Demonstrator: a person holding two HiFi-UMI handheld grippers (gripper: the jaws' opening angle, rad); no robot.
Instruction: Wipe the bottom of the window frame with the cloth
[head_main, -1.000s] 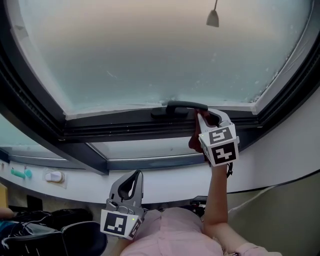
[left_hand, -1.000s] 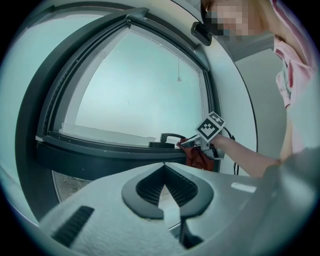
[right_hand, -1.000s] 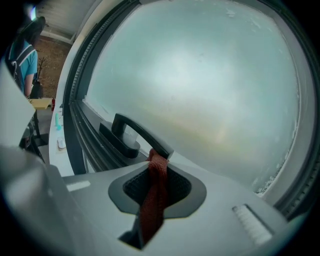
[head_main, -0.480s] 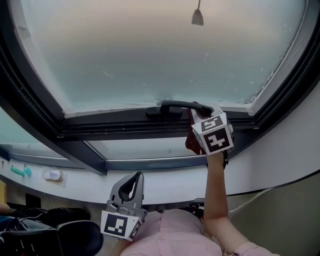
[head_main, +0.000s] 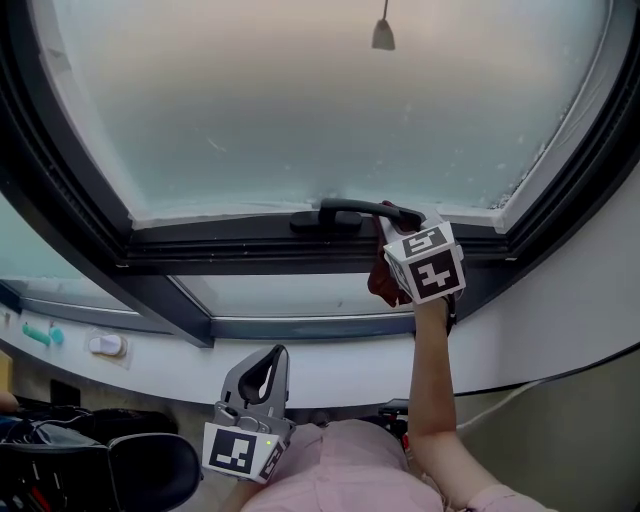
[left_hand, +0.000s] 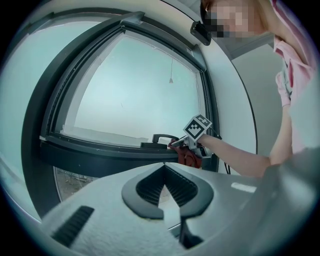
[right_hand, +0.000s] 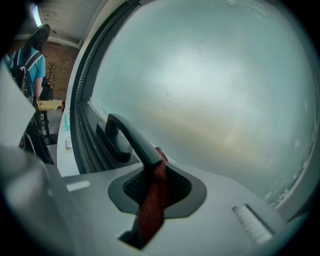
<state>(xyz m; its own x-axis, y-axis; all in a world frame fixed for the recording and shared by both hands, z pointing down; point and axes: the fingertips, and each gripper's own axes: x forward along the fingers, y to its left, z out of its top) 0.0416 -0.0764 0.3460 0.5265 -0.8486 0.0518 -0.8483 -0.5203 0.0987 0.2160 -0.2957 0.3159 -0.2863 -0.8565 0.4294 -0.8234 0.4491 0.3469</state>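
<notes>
Frosted window glass fills the far half of the head view, with a small cord pull hanging near the top edge.

Head view:
- Dark window frame runs left to right below the glass. A black handle sits on its bottom rail.
- Right gripper is at the handle's right end, up against the bottom rail. The red cloth hangs down from it.
- Left gripper is held low and near, over the white sill, well apart from the frame.
- Against 1.0 s ago: the right gripper and cloth sit slightly further left and farther up, closer to the handle. The cord pull shows further left in the picture. Left gripper is almost unchanged.

Left gripper view:
- Left gripper has its jaws closed together with nothing between them.
- Beyond it, the right gripper presses the cloth to the frame, just right of the handle.

Right gripper view:
- Right gripper is clenched on the cloth. A red strip runs between the pads and trails toward the camera.
- Cloth top touches the end of the handle.
- Glass fills the right side.
- At far left, a person in a teal top with backpack straps stands in the room behind.
</notes>
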